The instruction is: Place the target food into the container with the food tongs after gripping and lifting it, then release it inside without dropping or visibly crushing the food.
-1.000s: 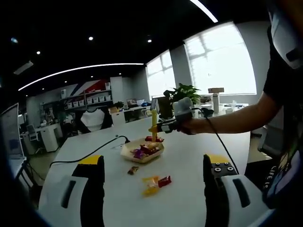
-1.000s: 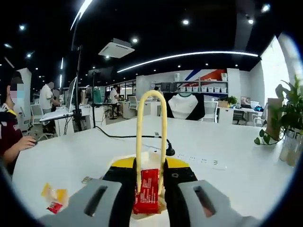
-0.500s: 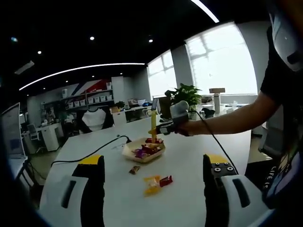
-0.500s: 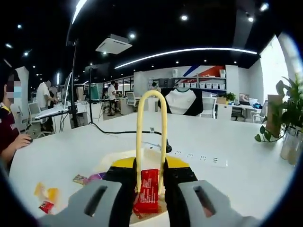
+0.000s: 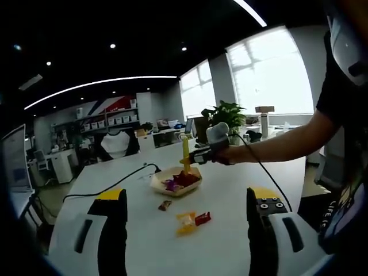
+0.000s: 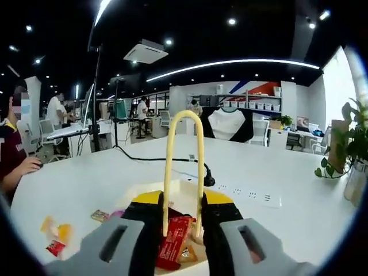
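red packet (image 6: pixel 172 241) tilted loose since a second ago, over tray (image 5: pixel 175 183); right tool (image 6: pixel 183 230) clamped on yellow tongs (image 6: pixel 183 167); left tool (image 5: pixel 187 230) apart, idle; release apparently under way.

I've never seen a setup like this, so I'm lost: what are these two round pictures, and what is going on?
No robot here: a person holds a hand-held gripper in each hand, with a camera on each. The left gripper view looks across the white table at the right hand-held gripper over a tray of wrapped snacks; more snacks lie loose nearby. The right gripper view looks along its jaws, squeezing yellow tongs with a red packet tilted between them. The left hand-held gripper is open.
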Tool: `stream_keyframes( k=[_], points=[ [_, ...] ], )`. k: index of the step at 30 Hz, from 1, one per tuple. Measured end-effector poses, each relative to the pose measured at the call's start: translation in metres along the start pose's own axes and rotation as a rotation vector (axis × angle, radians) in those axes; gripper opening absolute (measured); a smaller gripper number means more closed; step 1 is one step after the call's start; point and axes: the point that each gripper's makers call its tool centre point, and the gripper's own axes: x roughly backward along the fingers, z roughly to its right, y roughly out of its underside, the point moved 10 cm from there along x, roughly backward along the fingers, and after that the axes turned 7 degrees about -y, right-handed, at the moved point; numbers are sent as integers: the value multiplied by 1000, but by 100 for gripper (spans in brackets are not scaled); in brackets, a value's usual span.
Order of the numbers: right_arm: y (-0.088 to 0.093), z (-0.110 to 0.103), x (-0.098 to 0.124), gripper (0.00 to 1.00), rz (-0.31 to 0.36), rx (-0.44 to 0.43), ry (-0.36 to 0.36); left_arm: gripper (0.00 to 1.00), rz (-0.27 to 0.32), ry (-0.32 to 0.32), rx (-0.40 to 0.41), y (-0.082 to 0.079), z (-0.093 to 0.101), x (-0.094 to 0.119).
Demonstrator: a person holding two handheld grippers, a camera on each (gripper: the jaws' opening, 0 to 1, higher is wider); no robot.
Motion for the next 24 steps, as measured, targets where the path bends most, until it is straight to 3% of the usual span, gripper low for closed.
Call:
stream_keyframes(
  k=[9,24],
  points=[
    [-6,-4,9,22,17,-25,-9,91,3,8,-5,-2,2,-2],
    [-13,-26,27,23,34,19,-68,91,9,27,-7,-3,8,-4]
  ],
)
